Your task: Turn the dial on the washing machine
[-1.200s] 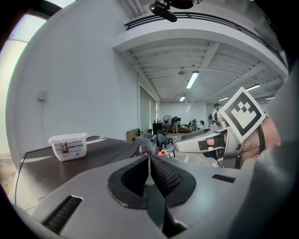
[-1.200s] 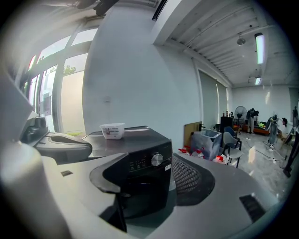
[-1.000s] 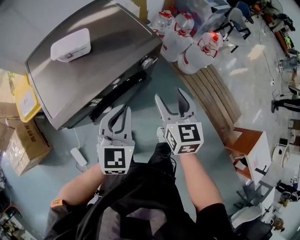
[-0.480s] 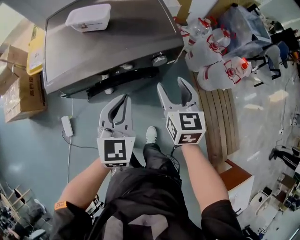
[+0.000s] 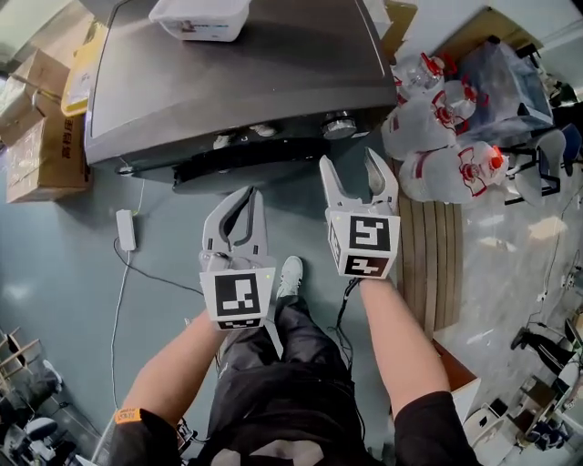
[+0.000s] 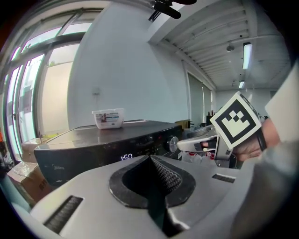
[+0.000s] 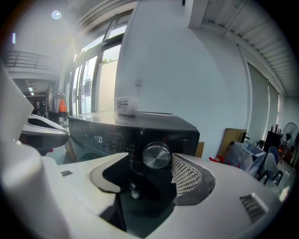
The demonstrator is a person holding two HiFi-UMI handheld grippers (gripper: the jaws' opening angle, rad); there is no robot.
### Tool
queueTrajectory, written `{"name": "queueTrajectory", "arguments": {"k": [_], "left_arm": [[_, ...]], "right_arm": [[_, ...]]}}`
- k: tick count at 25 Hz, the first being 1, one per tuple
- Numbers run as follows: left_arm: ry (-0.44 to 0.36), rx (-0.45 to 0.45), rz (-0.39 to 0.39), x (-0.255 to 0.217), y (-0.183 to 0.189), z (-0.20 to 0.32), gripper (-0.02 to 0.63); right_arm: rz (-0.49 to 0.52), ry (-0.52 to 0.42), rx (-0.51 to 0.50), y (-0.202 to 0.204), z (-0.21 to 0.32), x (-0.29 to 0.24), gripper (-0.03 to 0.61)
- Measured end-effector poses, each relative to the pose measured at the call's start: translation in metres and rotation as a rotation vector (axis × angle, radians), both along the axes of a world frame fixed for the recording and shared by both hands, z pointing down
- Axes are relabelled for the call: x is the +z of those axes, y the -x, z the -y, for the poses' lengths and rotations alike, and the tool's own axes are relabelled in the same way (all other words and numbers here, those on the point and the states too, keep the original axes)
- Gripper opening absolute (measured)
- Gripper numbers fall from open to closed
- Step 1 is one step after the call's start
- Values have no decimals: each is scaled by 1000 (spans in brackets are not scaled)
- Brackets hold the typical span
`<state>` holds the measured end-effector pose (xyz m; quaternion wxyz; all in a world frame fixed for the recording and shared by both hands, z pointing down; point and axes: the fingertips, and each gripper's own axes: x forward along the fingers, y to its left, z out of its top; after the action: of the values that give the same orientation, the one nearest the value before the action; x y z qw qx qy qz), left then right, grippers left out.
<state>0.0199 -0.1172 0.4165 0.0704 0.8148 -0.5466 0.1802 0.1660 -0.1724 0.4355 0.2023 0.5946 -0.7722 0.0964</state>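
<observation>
The washing machine [image 5: 246, 73] has a steel top and a dark front panel. Its round silver dial [image 5: 339, 125] sits at the panel's right end. My right gripper [image 5: 352, 164] is open, its fingertips a short way in front of the dial and not touching it. In the right gripper view the dial [image 7: 156, 156] stands just beyond the gap between the open jaws of the right gripper [image 7: 147, 176]. My left gripper [image 5: 243, 197] is shut on nothing, lower and to the left. From the left gripper [image 6: 152, 161], the dial [image 6: 174, 144] shows beside the lit display [image 6: 126, 157].
A white plastic tub [image 5: 199, 16] rests on the machine's top. Cardboard boxes [image 5: 46, 146] stand at the left, large water bottles [image 5: 446, 136] at the right. A power strip [image 5: 126, 229] with its cord lies on the floor, and a wooden pallet [image 5: 428, 264] is beside my right arm.
The machine now sits squarely ahead and nearer. Both grippers have moved toward its front panel, and the right one has come up close to the dial. Jaws unchanged.
</observation>
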Motion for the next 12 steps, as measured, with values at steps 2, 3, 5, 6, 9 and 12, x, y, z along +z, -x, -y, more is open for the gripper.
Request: {"name": "queueTrajectory", "arguments": {"k": [2,3,5,6,9,12], "left_arm": [[7,-6,10,11,4,5,15],[10,-9,14,16,5,8,15],[16,-20,17,25,8,14,17],[18,-26,16,29,9,16,15],[20,-34,14,38,8,24,15],[20,-37,10,44,7,30,15]], "right_arm": [[-23,-9,2,1,10,9,294],[-35,-15,2,1,14,12,298],[-60,-28,-2,3,22,17,304],[-74,-34,-5,4,25,19,305],[-131,-54,-23,5,32,24,313],[-177,-72,-40,6,38,30,313]]}}
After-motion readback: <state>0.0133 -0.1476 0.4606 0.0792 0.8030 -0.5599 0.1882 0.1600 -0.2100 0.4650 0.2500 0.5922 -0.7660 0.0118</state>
